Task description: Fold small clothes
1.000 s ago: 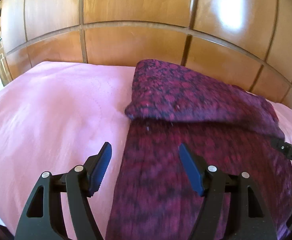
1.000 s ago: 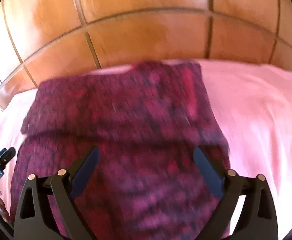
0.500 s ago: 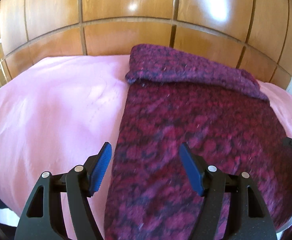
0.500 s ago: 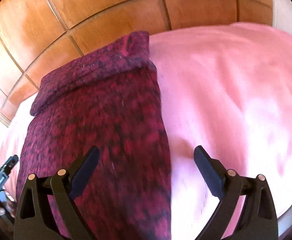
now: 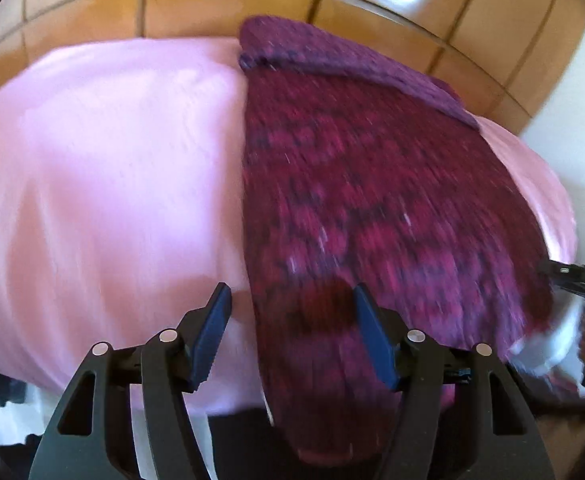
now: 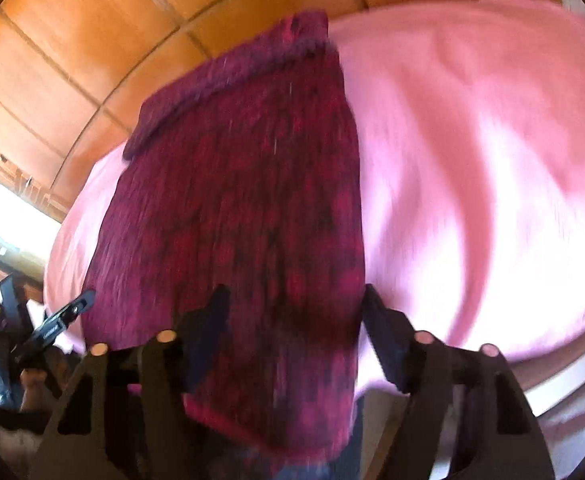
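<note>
Claws [image 5: 290, 332] apparently nearer garment's [image 5: 372, 208] hem.

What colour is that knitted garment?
The knitted garment is mottled magenta and dark purple; the left wrist view shows it best.

No text can be read. The left gripper [image 6: 58, 322], at lower left of the right wrist view, bears a small white label, too blurred to read.

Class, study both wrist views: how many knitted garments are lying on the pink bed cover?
1. A single dark red knitted garment lies lengthwise on the pink cover, its far end folded over near the wooden panelling. Anything beneath it would be hidden.
</note>
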`<state>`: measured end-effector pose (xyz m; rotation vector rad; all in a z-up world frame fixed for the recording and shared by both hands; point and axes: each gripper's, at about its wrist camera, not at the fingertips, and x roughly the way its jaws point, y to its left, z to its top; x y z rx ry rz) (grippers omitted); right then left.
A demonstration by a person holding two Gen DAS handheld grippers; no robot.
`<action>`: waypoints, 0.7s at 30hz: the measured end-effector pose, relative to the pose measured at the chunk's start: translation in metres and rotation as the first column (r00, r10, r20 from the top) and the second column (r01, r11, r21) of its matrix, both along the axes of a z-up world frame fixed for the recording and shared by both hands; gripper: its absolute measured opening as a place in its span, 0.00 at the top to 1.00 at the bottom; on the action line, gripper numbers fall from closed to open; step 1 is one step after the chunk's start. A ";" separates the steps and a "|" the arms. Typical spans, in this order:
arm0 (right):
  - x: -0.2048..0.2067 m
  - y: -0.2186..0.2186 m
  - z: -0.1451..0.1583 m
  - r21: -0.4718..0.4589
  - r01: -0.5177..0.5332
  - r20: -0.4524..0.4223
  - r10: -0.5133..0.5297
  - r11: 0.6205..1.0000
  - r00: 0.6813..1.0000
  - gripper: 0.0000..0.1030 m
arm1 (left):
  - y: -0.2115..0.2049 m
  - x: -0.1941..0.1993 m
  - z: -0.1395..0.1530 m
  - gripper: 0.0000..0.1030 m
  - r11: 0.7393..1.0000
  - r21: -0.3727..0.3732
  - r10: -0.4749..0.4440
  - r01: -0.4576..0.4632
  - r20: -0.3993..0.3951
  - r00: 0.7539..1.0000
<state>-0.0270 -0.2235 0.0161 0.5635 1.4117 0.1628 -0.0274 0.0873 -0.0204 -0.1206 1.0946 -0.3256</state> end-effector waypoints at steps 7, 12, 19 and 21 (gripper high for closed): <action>-0.005 0.017 0.004 0.002 -0.109 -0.047 0.109 0.994 0.993 0.75 | 0.004 -0.020 0.010 0.85 0.997 -0.057 -0.042 0.042 0.003 0.999; 0.017 0.013 0.045 0.120 -0.072 0.090 0.062 0.990 0.994 0.80 | 0.014 -0.012 0.043 0.86 0.977 -0.213 -0.024 0.033 0.047 0.999; 0.082 0.018 0.052 0.181 -0.014 0.223 -0.027 0.983 0.974 0.82 | 0.012 0.039 0.059 0.87 0.921 -0.389 -0.001 0.033 0.082 0.997; 0.104 0.018 0.043 0.174 0.009 0.226 -0.048 0.985 0.973 0.82 | 0.011 0.067 0.053 0.87 0.908 -0.418 0.023 0.008 0.069 0.997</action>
